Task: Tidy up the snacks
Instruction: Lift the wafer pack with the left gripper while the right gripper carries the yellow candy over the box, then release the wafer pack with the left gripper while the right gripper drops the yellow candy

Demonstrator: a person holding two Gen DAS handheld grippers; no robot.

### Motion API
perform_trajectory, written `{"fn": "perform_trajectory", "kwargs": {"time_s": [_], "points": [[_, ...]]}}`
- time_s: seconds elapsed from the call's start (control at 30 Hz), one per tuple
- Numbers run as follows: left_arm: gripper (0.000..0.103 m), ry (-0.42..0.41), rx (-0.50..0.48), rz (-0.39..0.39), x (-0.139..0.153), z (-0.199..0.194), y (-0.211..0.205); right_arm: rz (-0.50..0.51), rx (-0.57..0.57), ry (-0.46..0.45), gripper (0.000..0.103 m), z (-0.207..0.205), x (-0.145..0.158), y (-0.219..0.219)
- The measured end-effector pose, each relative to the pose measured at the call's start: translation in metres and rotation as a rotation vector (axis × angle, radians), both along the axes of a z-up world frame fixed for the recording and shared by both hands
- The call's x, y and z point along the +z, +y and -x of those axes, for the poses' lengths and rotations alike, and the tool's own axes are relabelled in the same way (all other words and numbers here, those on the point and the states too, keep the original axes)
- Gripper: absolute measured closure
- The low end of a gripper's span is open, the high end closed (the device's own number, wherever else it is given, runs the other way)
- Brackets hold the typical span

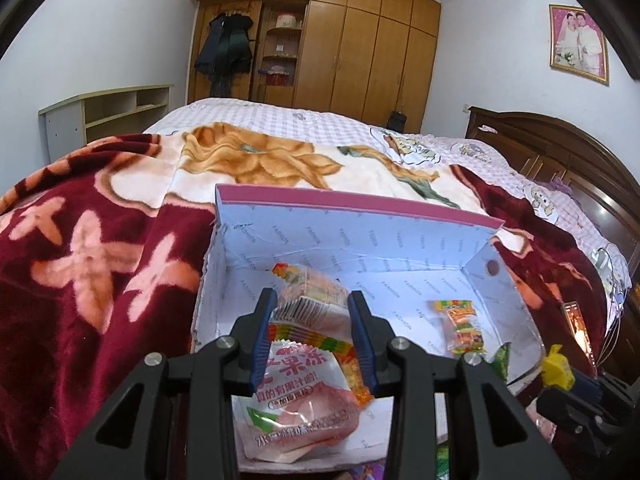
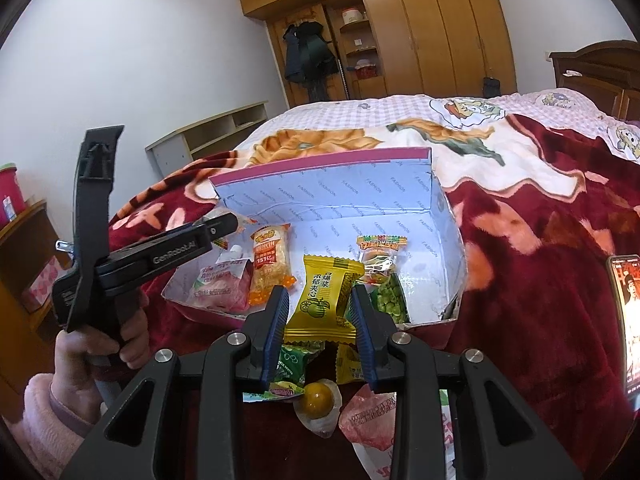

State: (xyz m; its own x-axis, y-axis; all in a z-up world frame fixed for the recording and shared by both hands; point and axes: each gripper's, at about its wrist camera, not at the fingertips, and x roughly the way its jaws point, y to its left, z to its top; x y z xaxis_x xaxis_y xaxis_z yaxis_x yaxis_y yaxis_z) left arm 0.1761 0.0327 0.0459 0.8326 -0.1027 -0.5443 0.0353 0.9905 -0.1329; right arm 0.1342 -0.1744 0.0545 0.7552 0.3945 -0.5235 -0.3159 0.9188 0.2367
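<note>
While both grippers clamp snacks, the open box (image 2: 404,196) sits on the blanket (image 2: 540,248).
Left gripper (image 1: 313,300) pinches an orange snack packet (image 1: 316,292) over the box's left; right gripper (image 2: 320,294) pinches a yellow candy packet (image 2: 324,300) at its near edge.

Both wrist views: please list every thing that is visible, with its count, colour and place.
box: one, pale blue inside, pink rim, on the blanket
blanket: one, dark red with flowers, over the bed
jelly pouch: one, pink, box's left front corner
orange pack: one, orange, in the box beside the pouch
pea pack: one, clear and green, in the box, right part
loose snacks: several, green, yellow, pink, on the blanket before the box
phone: one, screen lit, right on the blanket
wardrobe: one, brown, far wall
left gripper: black, blue fingers shut on a clear rainbow-striped packet
right gripper: black, blue fingers shut on a yellow packet
hand: one, pink sleeve, holding the left gripper
</note>
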Motion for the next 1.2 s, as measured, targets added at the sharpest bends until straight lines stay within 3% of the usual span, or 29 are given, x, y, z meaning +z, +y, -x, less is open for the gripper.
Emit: {"fn": "perform_trajectory", "kwargs": {"time_s": [0.67, 0.9, 1.2], "points": [[0.061, 0.069, 0.014, -0.016, -0.024, -0.023, 0.001, 0.010, -0.008, 0.008, 0.070, -0.015, -0.002, -0.004], [0.047, 0.078, 0.015, -0.029, -0.026, -0.024, -0.001, 0.020, -0.017, 0.015, 0.070, -0.025, -0.002, -0.004], [0.045, 0.087, 0.022, -0.032, -0.029, -0.025, -0.001, 0.040, -0.034, 0.040, 0.070, -0.044, -0.004, -0.006]]}}
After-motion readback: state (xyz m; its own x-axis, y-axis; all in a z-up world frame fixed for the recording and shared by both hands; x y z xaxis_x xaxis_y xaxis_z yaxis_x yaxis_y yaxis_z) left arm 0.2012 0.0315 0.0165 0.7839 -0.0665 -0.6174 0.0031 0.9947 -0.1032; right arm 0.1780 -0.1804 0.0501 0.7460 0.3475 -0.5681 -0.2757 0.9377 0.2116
